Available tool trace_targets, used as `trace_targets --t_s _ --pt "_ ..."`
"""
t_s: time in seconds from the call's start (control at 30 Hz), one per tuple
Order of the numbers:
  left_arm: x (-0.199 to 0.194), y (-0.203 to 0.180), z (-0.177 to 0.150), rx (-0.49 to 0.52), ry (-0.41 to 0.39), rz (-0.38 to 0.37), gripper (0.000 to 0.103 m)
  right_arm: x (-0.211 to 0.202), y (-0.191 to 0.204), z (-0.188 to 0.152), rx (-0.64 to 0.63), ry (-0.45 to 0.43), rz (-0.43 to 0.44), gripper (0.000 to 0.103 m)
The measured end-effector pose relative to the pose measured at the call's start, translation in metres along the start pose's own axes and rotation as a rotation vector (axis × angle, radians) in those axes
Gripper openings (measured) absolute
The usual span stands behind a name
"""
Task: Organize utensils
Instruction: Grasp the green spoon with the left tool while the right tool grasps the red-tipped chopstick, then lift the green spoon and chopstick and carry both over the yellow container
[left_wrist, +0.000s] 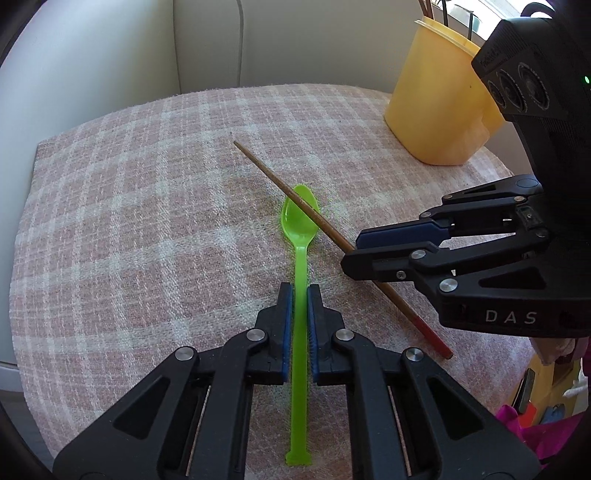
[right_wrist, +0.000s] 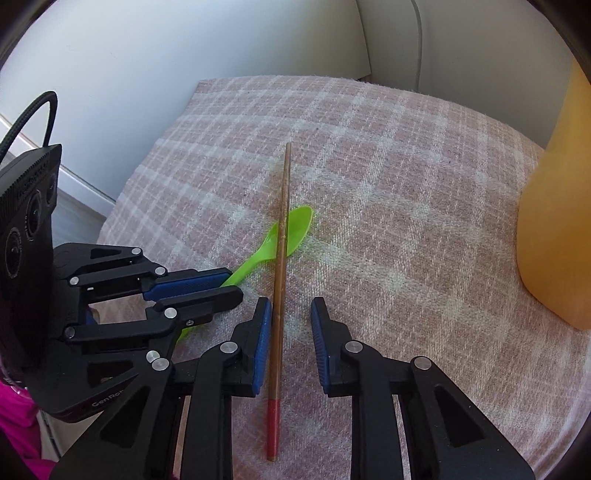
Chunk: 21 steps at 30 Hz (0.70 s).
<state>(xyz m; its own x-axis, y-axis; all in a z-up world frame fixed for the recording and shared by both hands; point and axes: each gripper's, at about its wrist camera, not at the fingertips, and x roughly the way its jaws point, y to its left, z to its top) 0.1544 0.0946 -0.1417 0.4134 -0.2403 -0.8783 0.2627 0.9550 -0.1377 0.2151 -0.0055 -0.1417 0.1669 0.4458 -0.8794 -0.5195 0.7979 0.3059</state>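
Observation:
A green plastic spoon (left_wrist: 295, 225) lies on the pink checked cloth (left_wrist: 147, 221), bowl pointing away. My left gripper (left_wrist: 300, 291) is shut on its handle, both blue pads pressed against it. A brown chopstick (left_wrist: 266, 173) with a red end rests slantwise across the spoon's bowl. In the right wrist view the chopstick (right_wrist: 284, 206) runs between the fingers of my right gripper (right_wrist: 290, 306). The left pad sits against it and the right pad stands apart, so this gripper is open. The left gripper (right_wrist: 232, 284) shows there on the spoon (right_wrist: 299, 225).
A yellow plastic cup (left_wrist: 436, 103) with several dark sticks in it stands at the back right of the cloth, close to the right gripper (left_wrist: 351, 251). A pale wall rises behind. Pink and yellow items (left_wrist: 535, 424) lie beyond the cloth's right edge.

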Motion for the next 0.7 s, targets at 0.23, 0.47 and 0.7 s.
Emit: trace_targets --t_s 0.23,0.47,0.7 --pt "-0.004 -0.002 -0.001 -0.001 0.000 0.006 0.006 0.007 0.001 0.007 -0.007 0.015 -0.014 0.006" --pt "-0.026 0.022 -0.011 -0.120 -0.046 -0.039 0.005 -0.005 -0.004 -0.001 0.029 -0.020 0.018 0.005" --pt "-0.054 0.035 -0.016 -0.189 -0.128 -0.077 0.005 -0.033 0.000 -0.013 0.022 -0.107 0.016 0.005"
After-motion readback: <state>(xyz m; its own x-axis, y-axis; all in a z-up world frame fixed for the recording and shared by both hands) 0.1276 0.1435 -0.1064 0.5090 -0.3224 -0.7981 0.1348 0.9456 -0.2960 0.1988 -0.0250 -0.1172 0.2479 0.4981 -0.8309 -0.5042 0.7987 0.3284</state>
